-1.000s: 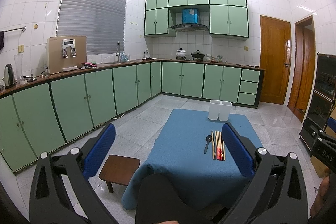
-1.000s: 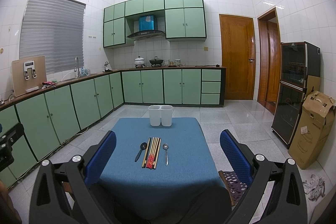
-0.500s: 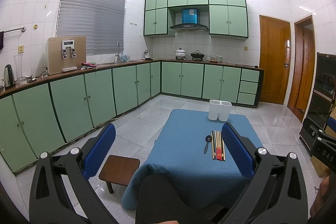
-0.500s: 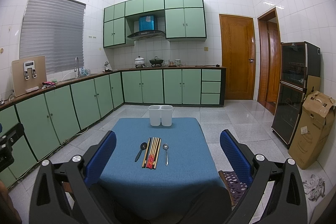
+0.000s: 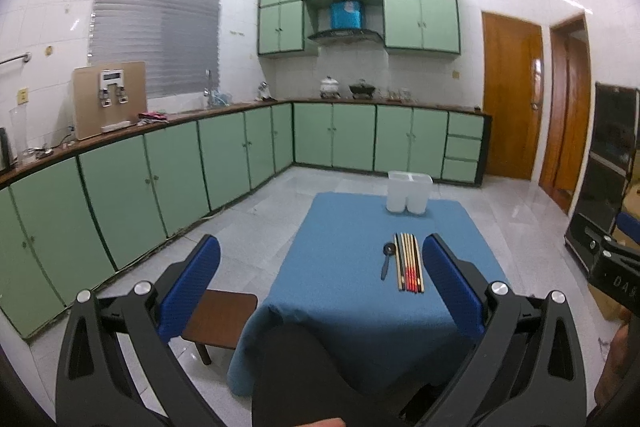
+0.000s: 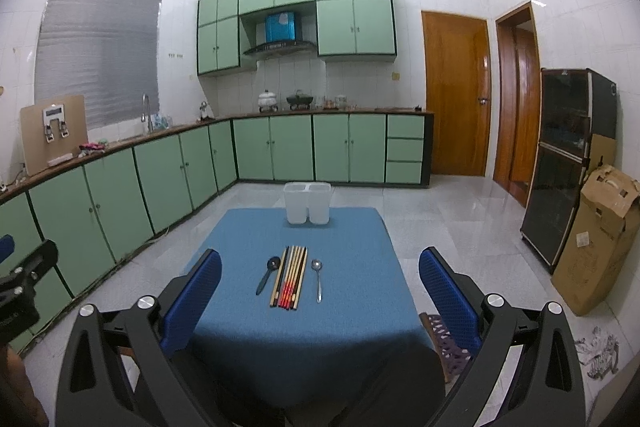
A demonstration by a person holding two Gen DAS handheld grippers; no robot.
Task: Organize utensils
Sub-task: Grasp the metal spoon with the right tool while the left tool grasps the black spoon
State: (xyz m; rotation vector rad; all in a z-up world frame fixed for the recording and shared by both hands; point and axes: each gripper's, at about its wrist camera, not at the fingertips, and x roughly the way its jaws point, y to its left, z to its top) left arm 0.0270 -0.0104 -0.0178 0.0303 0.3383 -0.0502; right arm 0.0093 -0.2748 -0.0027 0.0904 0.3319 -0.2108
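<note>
nothing sorted yet, both tools waiting wide

no progress to show: every utensil flat on the blue-clothed worktop (image 6: 240,327), none in the white two-part holder (image 6: 307,203) at the far edge. both compartments apparently empty, though insides barely visible.

laid out mid-worktop in a neat row, handles toward the near side: dark spoon (image 6: 267,274) on the left, bundle of chopsticks (image 6: 291,275) just beside it, steel spoon (image 6: 317,278) just right of the bundle. from the left wrist view, only the dark spoon (image 5: 387,259) and chopsticks (image 5: 409,261) visible; steel spoon hidden behind that tool's right finger.

left tool (image 5: 320,291) spread wide, holding nothing, well short of the utensils and off to the left of the worktop. right tool (image 6: 320,293) likewise spread and empty, lined up with the row.

all still left to do: lifting each piece and dropping it into the holder, probably spoons in one side, chopsticks in the other.

around: small brown stool (image 5: 220,319) on the floor near left, cardboard box (image 6: 592,239) and dark cabinet (image 6: 568,163) at right, green cupboards along the far walls. nothing between tools and utensils; chopsticks touching side by side, likely awkward to pinch singly.
</note>
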